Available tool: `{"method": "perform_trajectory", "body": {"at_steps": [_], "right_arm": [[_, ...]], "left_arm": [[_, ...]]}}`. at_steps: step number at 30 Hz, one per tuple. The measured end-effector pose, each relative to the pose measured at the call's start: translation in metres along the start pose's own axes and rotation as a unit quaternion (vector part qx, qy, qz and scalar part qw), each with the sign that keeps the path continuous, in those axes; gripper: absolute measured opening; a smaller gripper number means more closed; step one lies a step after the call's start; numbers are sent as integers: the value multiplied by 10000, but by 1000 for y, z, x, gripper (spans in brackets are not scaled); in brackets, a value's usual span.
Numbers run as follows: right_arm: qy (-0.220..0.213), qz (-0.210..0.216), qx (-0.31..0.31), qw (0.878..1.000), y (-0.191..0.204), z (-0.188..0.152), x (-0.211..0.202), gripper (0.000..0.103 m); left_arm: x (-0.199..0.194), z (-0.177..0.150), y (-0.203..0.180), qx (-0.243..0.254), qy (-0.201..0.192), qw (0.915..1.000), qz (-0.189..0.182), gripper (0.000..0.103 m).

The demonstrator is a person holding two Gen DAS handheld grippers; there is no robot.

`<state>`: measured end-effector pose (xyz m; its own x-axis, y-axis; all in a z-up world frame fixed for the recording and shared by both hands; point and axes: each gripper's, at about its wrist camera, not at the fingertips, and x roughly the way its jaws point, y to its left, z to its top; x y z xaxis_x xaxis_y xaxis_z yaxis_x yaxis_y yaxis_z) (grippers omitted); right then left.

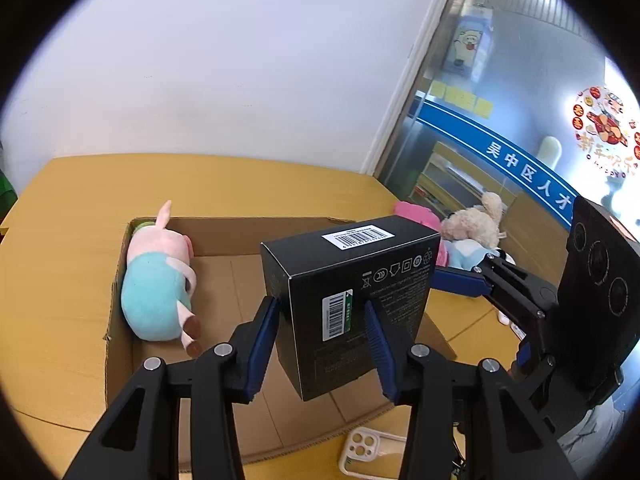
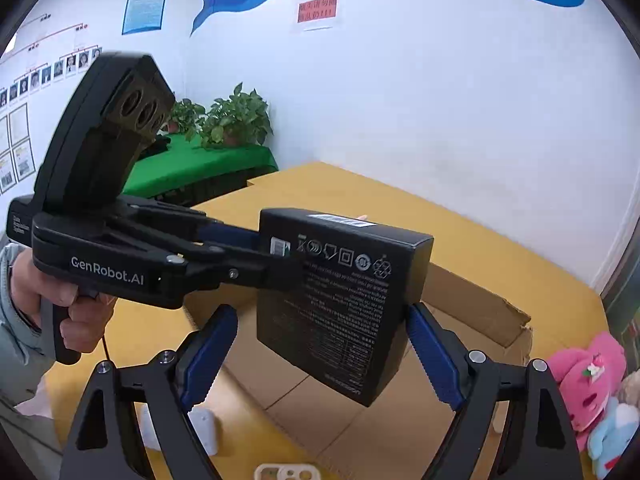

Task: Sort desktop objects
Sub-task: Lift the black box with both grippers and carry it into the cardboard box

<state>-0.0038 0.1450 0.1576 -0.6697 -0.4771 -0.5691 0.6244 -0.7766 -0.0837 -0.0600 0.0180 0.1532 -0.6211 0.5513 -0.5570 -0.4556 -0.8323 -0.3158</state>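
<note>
A black retail box [image 1: 352, 280] with white print and barcode labels hangs in the air over an open cardboard carton [image 1: 240, 230]. My left gripper [image 1: 322, 303] is shut on the black box, one pad on its printed face and the other behind it. In the right wrist view the black box [image 2: 340, 312] stands between the fingers of my right gripper [image 2: 322, 309]. The right pad [image 2: 428, 344] lies at the box's edge, while a gap shows beside the left pad [image 2: 208, 348]. A pink pig plush [image 1: 156, 292] in a teal outfit lies inside the carton.
The carton rests on a yellow table [image 1: 60, 280] set against a white wall. Pink and beige plush toys [image 1: 468, 232] lie to the carton's right. A clear phone case [image 1: 364, 448] and a small white object [image 2: 204, 424] sit near the front. A person's hand [image 2: 60, 300] holds the left gripper.
</note>
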Motion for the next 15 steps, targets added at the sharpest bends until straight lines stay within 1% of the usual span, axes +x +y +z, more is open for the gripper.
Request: {"method": "perform_trajectory", "body": {"at_steps": [5,6,8,11,15], "right_arm": [[-43,109,252,9996,-21,7,25,86],[-59,99,293,9995,-27,6,21,86],[-72,36,362,9993,-38,12,31,86],[-29,9,519,9986,-57,30,70,86],[54,-10,857,9963,-91,36,103,86]], "left_arm": [[15,22,12,9,-36,9999,149,44],[20,28,14,7,-27,9999,167,44],[32,40,20,-3,2,9998,199,44],[55,58,27,27,93,9995,288,44],[89,75,40,-2,275,9989,392,44]]}}
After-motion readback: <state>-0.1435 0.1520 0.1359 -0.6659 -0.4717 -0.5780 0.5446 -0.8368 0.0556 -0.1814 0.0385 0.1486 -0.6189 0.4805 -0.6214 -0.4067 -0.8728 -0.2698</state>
